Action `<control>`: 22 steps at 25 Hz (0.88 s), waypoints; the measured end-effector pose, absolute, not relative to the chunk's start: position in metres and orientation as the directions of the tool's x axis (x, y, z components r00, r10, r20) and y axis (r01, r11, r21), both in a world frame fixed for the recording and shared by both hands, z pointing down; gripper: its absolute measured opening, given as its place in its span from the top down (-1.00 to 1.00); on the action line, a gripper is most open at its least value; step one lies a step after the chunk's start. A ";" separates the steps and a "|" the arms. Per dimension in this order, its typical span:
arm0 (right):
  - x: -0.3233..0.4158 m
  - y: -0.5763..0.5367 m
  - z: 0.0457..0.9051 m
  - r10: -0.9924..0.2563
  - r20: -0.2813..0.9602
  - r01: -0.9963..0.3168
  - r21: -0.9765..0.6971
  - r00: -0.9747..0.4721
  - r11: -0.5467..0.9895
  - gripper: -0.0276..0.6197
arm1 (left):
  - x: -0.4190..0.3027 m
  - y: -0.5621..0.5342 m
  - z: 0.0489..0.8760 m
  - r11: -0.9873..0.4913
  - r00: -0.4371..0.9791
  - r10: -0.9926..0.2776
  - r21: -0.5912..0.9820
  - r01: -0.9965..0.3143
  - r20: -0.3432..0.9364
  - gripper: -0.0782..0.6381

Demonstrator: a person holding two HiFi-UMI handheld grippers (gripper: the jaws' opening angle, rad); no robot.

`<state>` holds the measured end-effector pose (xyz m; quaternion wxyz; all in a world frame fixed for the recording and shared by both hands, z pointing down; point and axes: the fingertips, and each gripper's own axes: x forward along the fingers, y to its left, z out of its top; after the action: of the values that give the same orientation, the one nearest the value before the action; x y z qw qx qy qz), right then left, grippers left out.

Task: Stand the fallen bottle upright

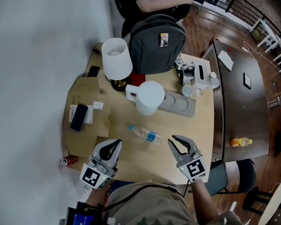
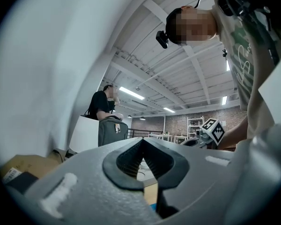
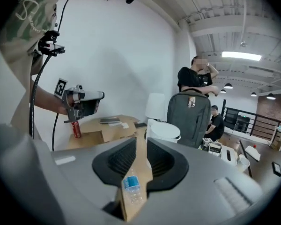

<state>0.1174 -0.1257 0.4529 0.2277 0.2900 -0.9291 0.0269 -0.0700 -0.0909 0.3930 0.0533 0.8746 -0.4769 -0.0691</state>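
A clear plastic bottle (image 1: 145, 134) with a blue label lies on its side on the wooden table (image 1: 201, 125), between my two grippers and slightly beyond them. My left gripper (image 1: 116, 143) hovers at the bottle's near left; in its own view the left gripper (image 2: 141, 142) has its jaw tips meeting, with nothing between them. My right gripper (image 1: 176, 140) is just right of the bottle's near end. In the right gripper view the right gripper (image 3: 141, 146) shows a narrow gap, and the bottle (image 3: 131, 186) lies on the table beyond that gap, untouched.
Behind the bottle stand a white pitcher (image 1: 150, 97), a white-shaded lamp (image 1: 116, 57), a grey backpack (image 1: 157, 43) and a grey tray (image 1: 180, 104). Cardboard (image 1: 86, 102) with a phone (image 1: 78, 117) lies at the left, a red can (image 1: 69, 161) near it. A dark table (image 1: 243, 93) stands at the right.
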 end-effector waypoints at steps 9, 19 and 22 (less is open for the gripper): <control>0.086 -0.129 0.488 -0.408 0.609 -0.390 0.171 -0.680 0.905 0.34 | -0.074 -0.093 0.395 -0.551 0.548 -0.834 0.147 -0.821 -0.064 0.77; 0.041 -0.130 0.524 -0.356 0.694 -0.184 0.313 -0.625 0.932 0.03 | -0.085 -0.103 0.388 -0.557 0.545 -0.830 0.213 -0.803 -0.117 0.77; 0.037 -0.132 0.540 -0.349 0.727 -0.162 0.318 -0.591 0.934 -0.03 | -0.088 -0.102 0.396 -0.550 0.545 -0.834 0.208 -0.809 -0.087 0.77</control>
<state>0.0369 -0.1325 0.5403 0.4286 0.1444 -0.8851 -0.1094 -0.0885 -0.1018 0.3958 0.0715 0.8760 -0.4687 -0.0881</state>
